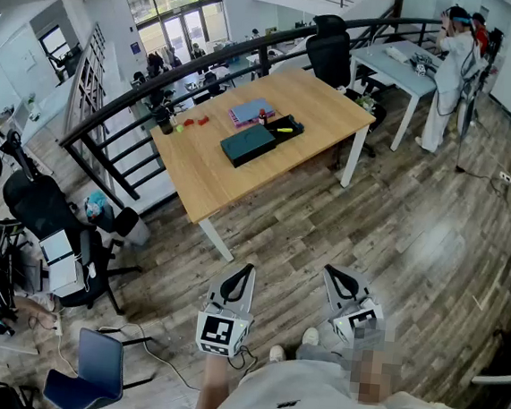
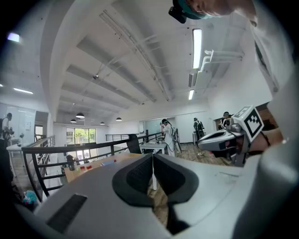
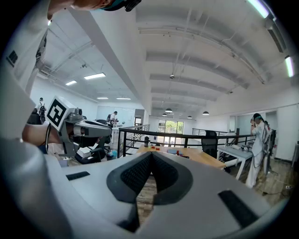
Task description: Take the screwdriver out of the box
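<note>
On the wooden table (image 1: 241,166), well ahead of me, lies a dark green box (image 1: 248,144). A black open tray (image 1: 288,130) sits against it, and a small yellow tool (image 1: 284,128) lies inside; it is too small to tell more. My left gripper (image 1: 245,270) and right gripper (image 1: 334,274) hover side by side over the floor, far short of the table. Both are shut with nothing between the jaws. In the left gripper view the pads (image 2: 140,175) meet, and the right gripper (image 2: 224,137) shows beside them. The right gripper view shows the table (image 3: 196,154) beyond its closed jaws.
A black railing (image 1: 130,111) runs behind the table. Office chairs (image 1: 56,225) and a blue chair (image 1: 96,364) stand at the left, and a black chair (image 1: 329,49) stands behind the table. A person in white (image 1: 448,74) stands by a white desk (image 1: 399,69). Small red items (image 1: 196,121) and a blue pad (image 1: 249,111) lie on the table.
</note>
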The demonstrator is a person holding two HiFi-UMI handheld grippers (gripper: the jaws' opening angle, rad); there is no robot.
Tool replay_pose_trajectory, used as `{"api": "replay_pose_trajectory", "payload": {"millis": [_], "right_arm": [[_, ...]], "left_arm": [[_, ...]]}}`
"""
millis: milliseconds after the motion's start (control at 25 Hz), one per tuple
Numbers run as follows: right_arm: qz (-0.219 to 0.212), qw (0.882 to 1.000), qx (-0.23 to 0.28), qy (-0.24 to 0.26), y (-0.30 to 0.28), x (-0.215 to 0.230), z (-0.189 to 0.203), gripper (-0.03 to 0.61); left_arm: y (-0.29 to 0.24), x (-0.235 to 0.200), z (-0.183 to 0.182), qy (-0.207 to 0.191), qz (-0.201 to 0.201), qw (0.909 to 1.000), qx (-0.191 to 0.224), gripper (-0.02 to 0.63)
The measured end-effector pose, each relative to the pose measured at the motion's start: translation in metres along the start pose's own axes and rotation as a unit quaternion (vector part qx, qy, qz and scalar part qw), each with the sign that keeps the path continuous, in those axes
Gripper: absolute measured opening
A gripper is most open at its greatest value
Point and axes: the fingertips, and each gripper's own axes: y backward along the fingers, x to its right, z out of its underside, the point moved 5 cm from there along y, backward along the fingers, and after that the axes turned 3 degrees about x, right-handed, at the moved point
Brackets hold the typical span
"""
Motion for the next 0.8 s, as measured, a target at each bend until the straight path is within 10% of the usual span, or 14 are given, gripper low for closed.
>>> {"api": "replay_pose_trajectory", "payload": {"millis": [800], "right_arm": [[0.012,1.000,-0.019,0.002,-0.037,-0.020,0.028,-0.006]], "left_arm": [[-0.014,-0.034,0.026,0.018,0.016,0.9997,-0.001,0.015]]}}
